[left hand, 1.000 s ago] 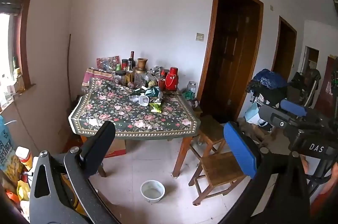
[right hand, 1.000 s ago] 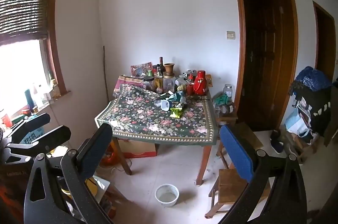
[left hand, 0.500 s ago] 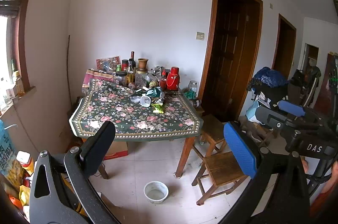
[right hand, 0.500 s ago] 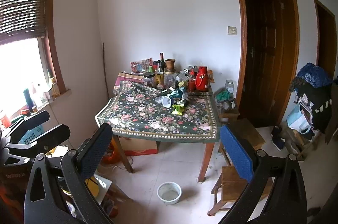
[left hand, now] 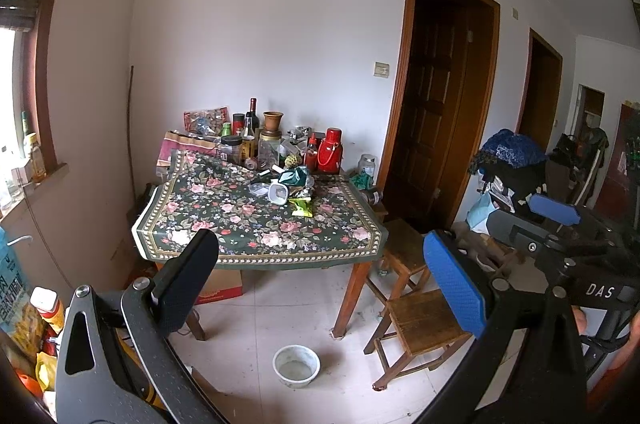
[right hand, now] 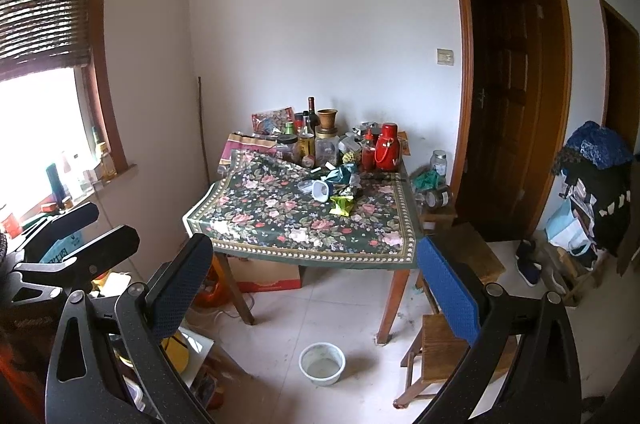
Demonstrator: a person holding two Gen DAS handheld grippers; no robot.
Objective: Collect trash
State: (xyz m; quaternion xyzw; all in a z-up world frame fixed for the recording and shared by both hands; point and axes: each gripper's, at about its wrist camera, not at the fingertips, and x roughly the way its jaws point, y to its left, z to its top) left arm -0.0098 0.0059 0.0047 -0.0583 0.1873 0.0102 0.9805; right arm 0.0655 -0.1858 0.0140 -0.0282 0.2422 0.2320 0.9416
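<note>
Left wrist view: left gripper (left hand: 320,264) spread, empty; right gripper (right hand: 316,264) likewise. Wrappers (left hand: 300,194) at 12 o'clock; bottles (left hand: 250,140) behind risk toppling.

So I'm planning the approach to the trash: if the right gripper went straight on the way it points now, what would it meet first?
Probably the near edge of the floral-cloth table, which sits between the open right gripper fingers. Nothing shows in the line before it, though depth is hard to judge. The crumpled wrappers lie further back.
</note>
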